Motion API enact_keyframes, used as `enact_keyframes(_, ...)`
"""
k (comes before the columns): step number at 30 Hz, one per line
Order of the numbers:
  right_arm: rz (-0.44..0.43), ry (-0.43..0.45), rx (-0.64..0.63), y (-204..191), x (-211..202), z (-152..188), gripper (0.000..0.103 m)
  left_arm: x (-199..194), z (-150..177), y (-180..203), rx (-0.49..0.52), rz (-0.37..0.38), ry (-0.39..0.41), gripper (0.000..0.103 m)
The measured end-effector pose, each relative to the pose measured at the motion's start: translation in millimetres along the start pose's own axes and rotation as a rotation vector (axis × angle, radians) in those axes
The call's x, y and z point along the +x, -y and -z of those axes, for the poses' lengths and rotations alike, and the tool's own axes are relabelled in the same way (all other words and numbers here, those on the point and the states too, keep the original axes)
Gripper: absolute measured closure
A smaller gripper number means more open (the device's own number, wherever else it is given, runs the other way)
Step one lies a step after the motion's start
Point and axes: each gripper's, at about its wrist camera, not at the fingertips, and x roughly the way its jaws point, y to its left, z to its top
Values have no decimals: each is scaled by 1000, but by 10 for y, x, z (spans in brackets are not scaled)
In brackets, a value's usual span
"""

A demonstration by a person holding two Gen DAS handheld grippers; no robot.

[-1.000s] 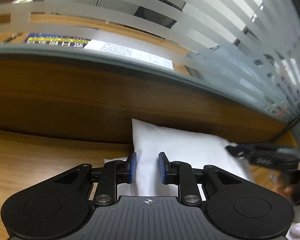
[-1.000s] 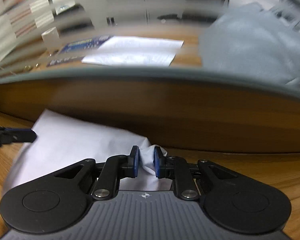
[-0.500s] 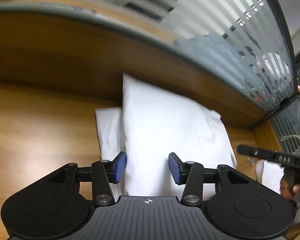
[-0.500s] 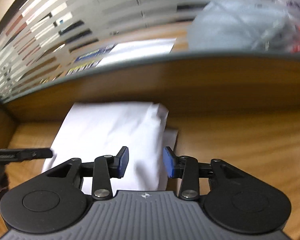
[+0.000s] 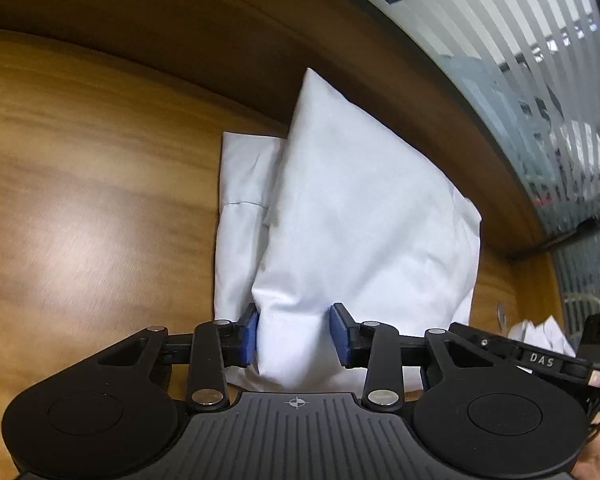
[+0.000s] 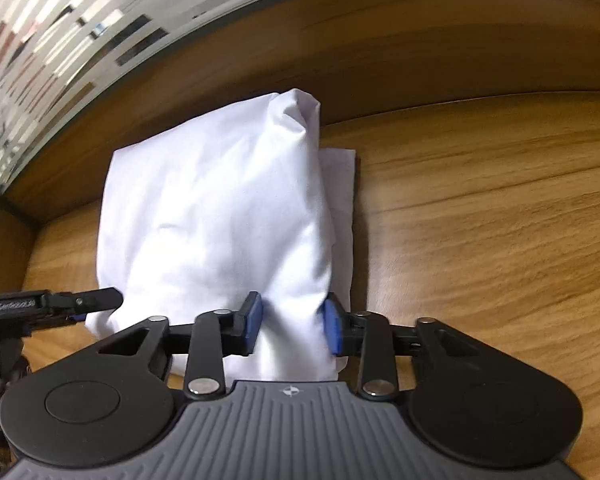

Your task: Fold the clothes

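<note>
1. White cloth, a folded garment (image 5: 352, 216), lies on the wooden table (image 5: 84, 200) and reaches forward from both pairs of jaws to the raised wooden back edge (image 5: 180, 28) beyond.
2. The left gripper (image 5: 294, 334) has the garment's near edge between its blue pads (image 5: 251, 334). Its jaws are closing and stand partly apart; cloth fills the gap and seems to touch both pads, so I judge it a loose pinch on the fabric.
3. The right gripper (image 6: 291, 329) does likewise at the other near corner: jaws closing, partly apart, with a bunch of the garment (image 6: 220, 208) gathered between the pads (image 6: 253, 322).
4. Outward of each pair of jaws, a flatter lower layer (image 5: 240, 216) peeks out beside the puffed upper layer, so the folded edges do not line up.
5. As a judgement, the task is well along: the garment is already a compact bundle several layers thick. What looks left is one more fold or a tidy-up, namely squaring the offset layer and pressing out the trapped air.
6. More white fabric (image 5: 540, 330) lies beyond the right gripper's arm; I cannot tell what it is.
</note>
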Motion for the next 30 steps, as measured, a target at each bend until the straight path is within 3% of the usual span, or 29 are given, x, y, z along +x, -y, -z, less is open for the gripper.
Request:
enact_keyframes(5, -20, -44, -11, -119, -164, 305, 79, -279, 316, -63, 11, -9, -37, 63)
enact_keyframes(13, -37, -146, -29, -363, -504, 1100, 79, -778, 1079, -134, 68, -38, -108, 63)
enact_keyframes(21, -16, -182, -87, -582, -792, 1700, 78, -1132, 1643, -120, 174, -73, -123, 62)
enact_keyframes(25, -10, -176, -112, -599, -957, 1913, 78, -1270, 1740, -102, 186, -80, -94, 63)
enact_keyframes(30, -12, -69, -91, -575, -1201, 1876, 78, -1519, 1659, -92, 151, -37, 40, 61)
